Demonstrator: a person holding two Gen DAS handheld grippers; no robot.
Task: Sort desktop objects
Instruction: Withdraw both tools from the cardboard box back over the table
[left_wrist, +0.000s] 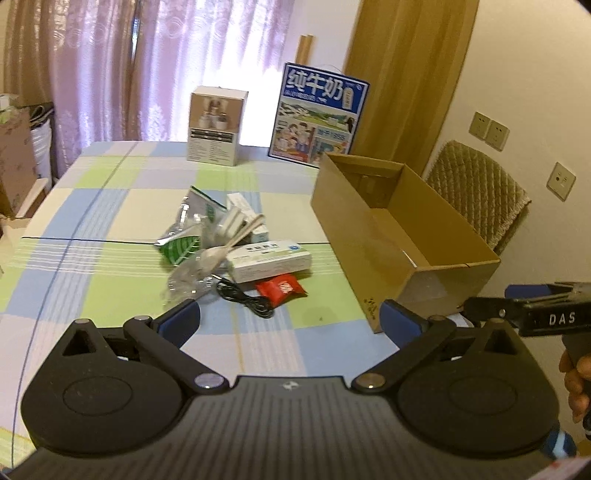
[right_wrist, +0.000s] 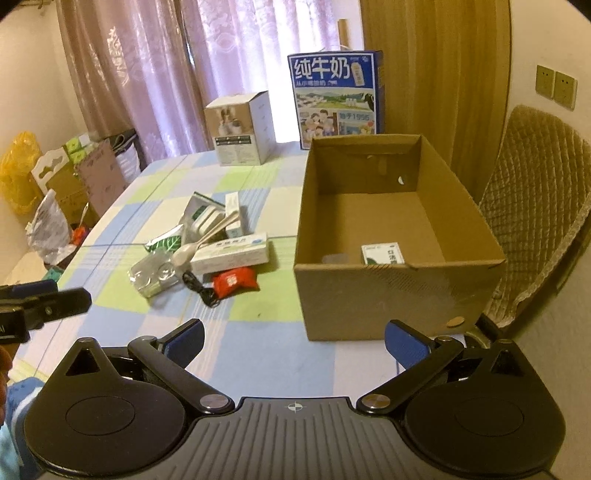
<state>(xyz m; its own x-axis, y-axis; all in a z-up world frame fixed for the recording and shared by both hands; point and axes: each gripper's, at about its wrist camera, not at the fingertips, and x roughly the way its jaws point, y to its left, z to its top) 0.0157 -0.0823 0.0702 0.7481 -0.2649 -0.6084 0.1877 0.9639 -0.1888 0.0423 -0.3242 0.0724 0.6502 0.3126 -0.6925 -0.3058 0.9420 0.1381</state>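
Observation:
A pile of small items lies mid-table: a white medicine box (left_wrist: 267, 260), a red packet (left_wrist: 281, 290), a black cable (left_wrist: 245, 301), a white spoon (left_wrist: 221, 251), a green-leaf foil pouch (left_wrist: 181, 245) and clear plastic wrapping (left_wrist: 184, 280). To their right stands an open cardboard box (left_wrist: 351, 229). The right wrist view shows a small white-and-green carton (right_wrist: 382, 253) on that box's (right_wrist: 369, 295) floor. My left gripper (left_wrist: 290, 314) hovers open before the pile, nothing between its fingers. My right gripper (right_wrist: 294, 332) is open and bare, just short of the box's near left corner.
A blue milk carton (left_wrist: 317, 114) and a white product box (left_wrist: 216, 125) stand at the table's far end. A quilted chair (right_wrist: 535, 206) sits right of the cardboard box. Bags and cartons (right_wrist: 55, 192) crowd the floor on the left. A hand (left_wrist: 576, 384) holds the right gripper.

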